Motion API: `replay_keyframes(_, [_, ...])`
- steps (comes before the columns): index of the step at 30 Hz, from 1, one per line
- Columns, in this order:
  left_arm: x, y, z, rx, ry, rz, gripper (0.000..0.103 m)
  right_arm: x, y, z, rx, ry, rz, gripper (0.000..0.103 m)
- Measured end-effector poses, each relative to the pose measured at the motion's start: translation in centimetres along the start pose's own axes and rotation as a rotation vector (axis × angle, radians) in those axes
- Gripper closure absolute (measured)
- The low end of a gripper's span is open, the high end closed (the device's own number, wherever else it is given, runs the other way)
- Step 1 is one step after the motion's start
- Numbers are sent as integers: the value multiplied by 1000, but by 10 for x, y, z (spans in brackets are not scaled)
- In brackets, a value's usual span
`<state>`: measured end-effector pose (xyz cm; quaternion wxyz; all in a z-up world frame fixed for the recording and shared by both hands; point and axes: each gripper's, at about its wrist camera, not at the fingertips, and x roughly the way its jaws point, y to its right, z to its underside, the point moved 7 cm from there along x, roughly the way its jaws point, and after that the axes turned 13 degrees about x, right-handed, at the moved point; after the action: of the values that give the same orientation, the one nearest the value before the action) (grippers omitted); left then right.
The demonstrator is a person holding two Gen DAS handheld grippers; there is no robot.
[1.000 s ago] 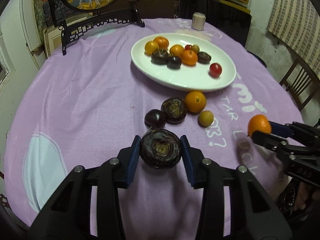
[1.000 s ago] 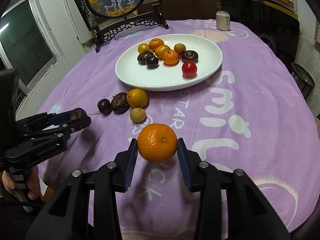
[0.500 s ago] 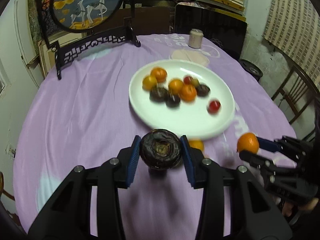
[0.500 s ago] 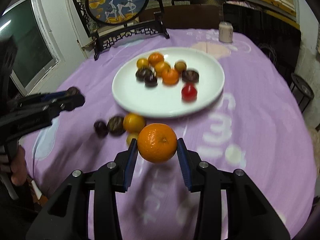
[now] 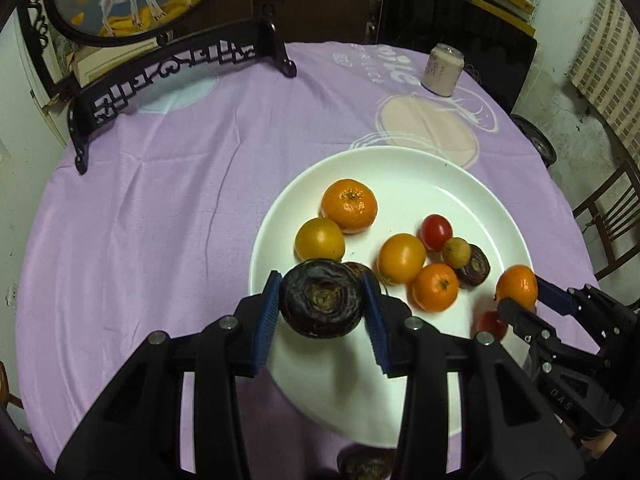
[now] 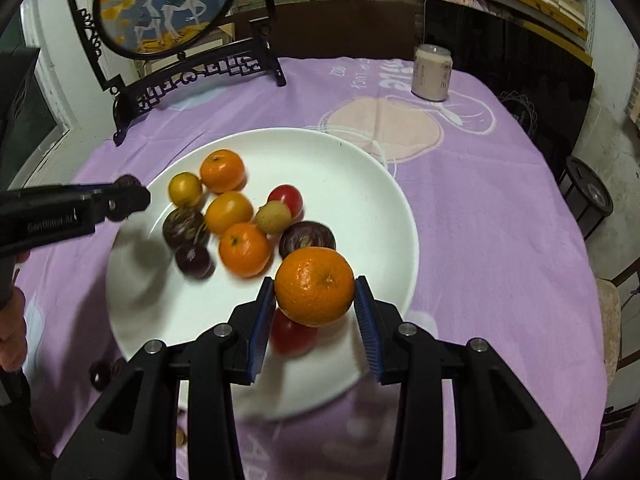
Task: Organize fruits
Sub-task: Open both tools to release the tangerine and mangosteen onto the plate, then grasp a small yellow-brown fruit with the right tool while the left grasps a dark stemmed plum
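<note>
White plate [image 5: 460,184] fills mid-frame beneath both: left tool [image 5: 322,304] clamps a dark fruit [image 5: 320,304], right tool [image 6: 314,300] an orange [image 6: 314,286].

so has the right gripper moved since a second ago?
Yes. The right gripper, shut on the orange, went from over the purple cloth near the table's edge forward to over the white plate, toward the can.
</note>
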<state>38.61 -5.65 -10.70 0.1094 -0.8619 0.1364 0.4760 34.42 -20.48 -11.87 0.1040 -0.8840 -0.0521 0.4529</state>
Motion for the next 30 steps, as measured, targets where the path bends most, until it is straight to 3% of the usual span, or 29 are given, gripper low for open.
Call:
replay_keyframes(9, [19, -2, -5, -20, -28, 23, 61, 12, -7, -9, -35, 18, 32, 62])
replay_keyframes(11, [16, -2, -5, -29, -27, 34, 39, 7, -7, -10, -51, 37, 78, 39])
replay_keyframes(12, [10, -2, -4, -37, -10, 35, 23, 1, -7, -9, -58, 55, 90, 33])
replay_keyframes(13, [2, -3, -3, -43, 14, 29, 18, -6, -8, -8, -68, 73, 96, 33])
replay_keyframes(19, [-56, 12, 23, -4, 120, -15, 10, -62, -20, 24, -106, 140, 72, 12])
replay_keyframes(24, [-97, 31, 64, 22, 203, -85, 8, -98, -24, 63, -85, 192, 34, 10])
replay_keyframes(30, [-123, 42, 102, 27, 239, -114, 8, -112, -29, 93, -51, 165, -3, 10])
